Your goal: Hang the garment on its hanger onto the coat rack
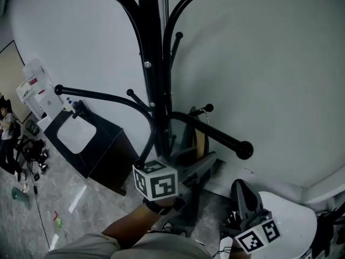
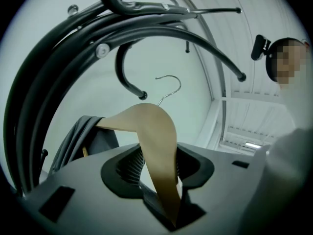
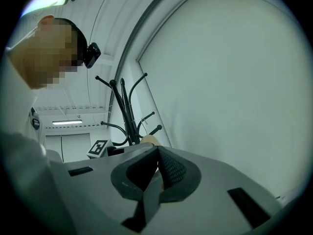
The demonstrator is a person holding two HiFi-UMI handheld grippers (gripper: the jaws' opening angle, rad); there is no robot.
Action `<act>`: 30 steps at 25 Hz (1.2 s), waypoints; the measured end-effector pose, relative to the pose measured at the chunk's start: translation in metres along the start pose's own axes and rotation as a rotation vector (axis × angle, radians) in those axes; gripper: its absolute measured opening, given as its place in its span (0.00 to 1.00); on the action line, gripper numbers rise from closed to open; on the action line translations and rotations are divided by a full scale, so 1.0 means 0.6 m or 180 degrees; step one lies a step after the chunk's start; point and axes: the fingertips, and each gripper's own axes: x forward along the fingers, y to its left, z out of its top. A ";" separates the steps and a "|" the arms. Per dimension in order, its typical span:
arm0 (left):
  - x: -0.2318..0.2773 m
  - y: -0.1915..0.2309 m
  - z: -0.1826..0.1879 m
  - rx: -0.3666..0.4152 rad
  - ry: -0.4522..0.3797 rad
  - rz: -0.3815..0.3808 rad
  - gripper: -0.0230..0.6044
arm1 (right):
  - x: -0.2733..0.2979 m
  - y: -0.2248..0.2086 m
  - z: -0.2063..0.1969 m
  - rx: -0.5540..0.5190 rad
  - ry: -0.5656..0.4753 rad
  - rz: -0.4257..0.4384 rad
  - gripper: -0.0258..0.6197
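Observation:
The black coat rack [image 1: 153, 63] stands against the white wall with curved arms spreading from its pole. My left gripper [image 1: 207, 163] is shut on a tan wooden hanger [image 2: 156, 146], whose arm runs down between the pads. Its metal hook [image 2: 168, 87] hangs free in the air, just right of a ball-tipped rack peg [image 2: 132, 87] and touching nothing. A grey garment [image 2: 83, 136] drapes over the hanger's far end. My right gripper [image 1: 240, 190] sits lower right, shut with nothing between its pads [image 3: 168, 168]. The rack [image 3: 124, 116] shows far off in the right gripper view.
A black cabinet with a white top [image 1: 81, 139] stands left of the rack. A white rounded surface [image 1: 291, 220] lies at the bottom right. White appliances [image 1: 35, 90] and a person [image 1: 6, 123] are at the far left. Cables lie on the tiled floor.

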 end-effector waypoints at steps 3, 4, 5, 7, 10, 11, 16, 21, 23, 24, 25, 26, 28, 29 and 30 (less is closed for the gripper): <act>-0.002 0.021 0.008 -0.0143 -0.0124 0.0076 0.30 | 0.006 -0.009 0.003 -0.0011 0.0040 0.0032 0.06; -0.002 0.029 0.007 -0.0186 -0.0135 0.0106 0.30 | 0.008 -0.011 0.003 -0.0013 0.0055 0.0044 0.06; -0.002 0.036 0.005 -0.0225 -0.0136 0.0139 0.30 | 0.010 -0.013 0.002 -0.0013 0.0070 0.0056 0.06; -0.002 0.050 -0.001 -0.0286 -0.0136 0.0204 0.30 | 0.012 -0.014 0.000 -0.0011 0.0097 0.0082 0.06; -0.004 0.067 -0.008 -0.0353 -0.0163 0.0277 0.30 | 0.017 -0.016 -0.002 -0.0002 0.0125 0.0114 0.06; -0.005 0.074 -0.010 -0.0372 -0.0173 0.0297 0.30 | 0.019 -0.017 -0.003 0.0001 0.0131 0.0126 0.06; -0.012 0.097 -0.025 -0.0442 -0.0166 0.0414 0.30 | 0.023 -0.016 -0.012 0.0019 0.0165 0.0164 0.06; -0.022 0.112 -0.036 -0.0465 -0.0146 0.0499 0.30 | 0.027 -0.011 -0.024 0.0036 0.0211 0.0195 0.06; -0.024 0.115 -0.036 -0.0435 -0.0145 0.0507 0.30 | 0.028 -0.008 -0.030 0.0041 0.0236 0.0205 0.06; -0.024 0.116 -0.035 -0.0415 -0.0143 0.0504 0.30 | 0.029 -0.006 -0.033 0.0042 0.0250 0.0213 0.06; -0.025 0.118 -0.035 -0.0389 -0.0138 0.0499 0.30 | 0.030 -0.003 -0.037 0.0043 0.0266 0.0225 0.06; -0.025 0.118 -0.034 -0.0351 -0.0132 0.0498 0.30 | 0.031 0.000 -0.040 0.0045 0.0282 0.0241 0.06; -0.027 0.118 -0.032 -0.0241 -0.0129 0.0506 0.33 | 0.033 0.008 -0.045 0.0050 0.0307 0.0283 0.06; -0.029 0.118 -0.030 -0.0195 -0.0135 0.0522 0.36 | 0.034 0.012 -0.046 0.0052 0.0313 0.0305 0.06; -0.032 0.118 -0.029 -0.0165 -0.0143 0.0547 0.38 | 0.034 0.015 -0.047 0.0054 0.0317 0.0325 0.06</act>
